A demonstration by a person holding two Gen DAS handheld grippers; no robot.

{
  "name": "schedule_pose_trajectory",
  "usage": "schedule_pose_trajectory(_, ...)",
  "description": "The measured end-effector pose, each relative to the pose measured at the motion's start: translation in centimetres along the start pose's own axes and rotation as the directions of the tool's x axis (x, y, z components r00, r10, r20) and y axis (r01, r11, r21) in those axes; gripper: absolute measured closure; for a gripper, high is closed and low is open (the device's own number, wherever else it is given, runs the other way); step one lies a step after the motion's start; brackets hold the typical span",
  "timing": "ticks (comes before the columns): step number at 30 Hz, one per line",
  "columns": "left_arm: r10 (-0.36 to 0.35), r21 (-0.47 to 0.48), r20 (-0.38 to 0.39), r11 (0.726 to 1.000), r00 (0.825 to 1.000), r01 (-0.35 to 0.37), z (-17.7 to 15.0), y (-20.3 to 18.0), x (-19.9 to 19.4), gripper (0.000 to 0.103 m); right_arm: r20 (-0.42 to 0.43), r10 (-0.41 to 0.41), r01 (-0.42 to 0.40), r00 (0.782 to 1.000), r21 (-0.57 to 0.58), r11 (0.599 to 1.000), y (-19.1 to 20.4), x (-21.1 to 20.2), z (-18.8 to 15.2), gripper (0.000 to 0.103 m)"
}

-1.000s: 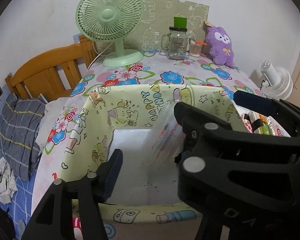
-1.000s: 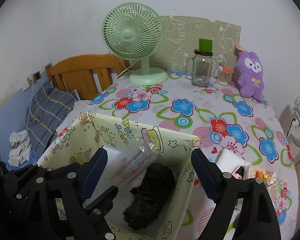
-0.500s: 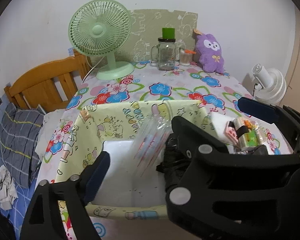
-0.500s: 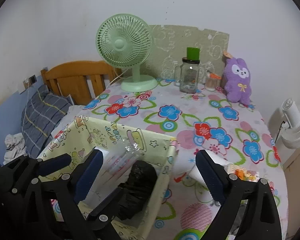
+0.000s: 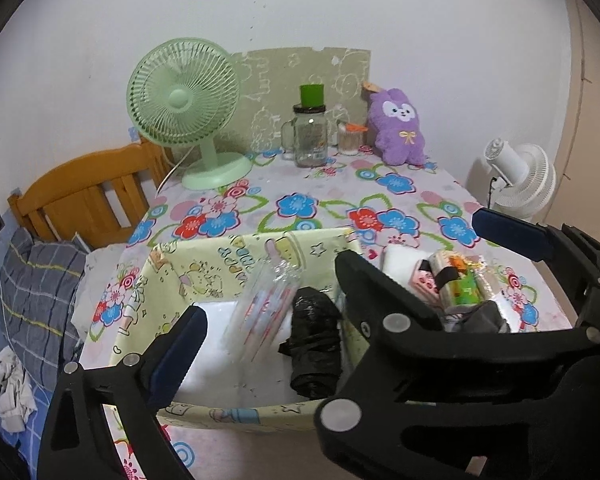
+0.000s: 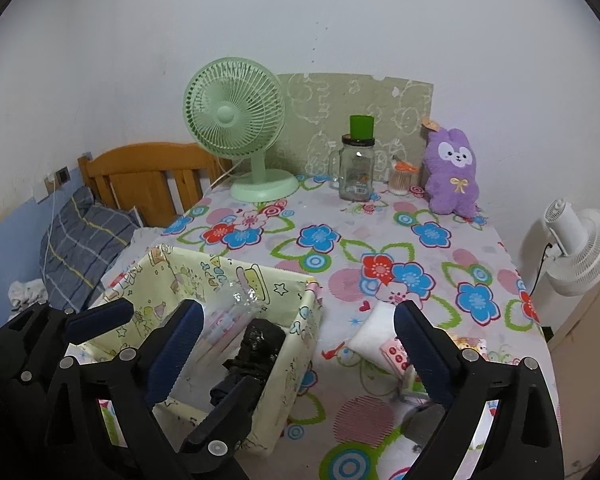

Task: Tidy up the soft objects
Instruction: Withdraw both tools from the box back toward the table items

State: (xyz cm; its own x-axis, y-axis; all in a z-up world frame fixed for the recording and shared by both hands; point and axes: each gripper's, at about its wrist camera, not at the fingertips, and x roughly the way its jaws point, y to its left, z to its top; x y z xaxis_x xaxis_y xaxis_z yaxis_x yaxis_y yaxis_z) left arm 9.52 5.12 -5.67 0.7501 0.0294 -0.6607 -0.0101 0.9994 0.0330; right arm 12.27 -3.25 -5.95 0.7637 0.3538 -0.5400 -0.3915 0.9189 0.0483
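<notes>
Our left gripper [image 5: 336, 272] and right gripper [image 6: 296, 316] hang spread and empty above the bin [image 6: 300, 320]. Inside it lie a crinkled black bundle [image 5: 314, 344] and a clear packet [image 5: 264, 316], blurred. Beside the bin, half-hidden packets [image 5: 456, 284]; beyond, a purple plush [image 6: 452, 172].

Pale yellow cartoon-print fabric bin [image 6: 236, 316] on floral-cloth surface [image 6: 380, 248] at 7 o'clock; black crumpled bundle [image 6: 256, 350] inside; mint-green desk fan [image 6: 240, 128], purple plush rabbit [image 6: 452, 172] at 12.
</notes>
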Motion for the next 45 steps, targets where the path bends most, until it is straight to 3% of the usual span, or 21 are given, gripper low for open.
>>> schedule_pose_trajectory(18,-0.04,0.033,0.02,0.999,0.999,0.04,0.2,-4.6,-2.3,0.004,0.057,-0.066,0.062,0.996,0.056,0.996,-3.8,-4.8,-0.9,0.003)
schedule_pose_trajectory(45,-0.111,0.089,0.059,0.99,0.992,0.105,-1.1,-11.3,-2.3,0.004,0.052,-0.174,0.168,0.983,0.102,0.981,-9.7,-7.4,-4.0,0.0)
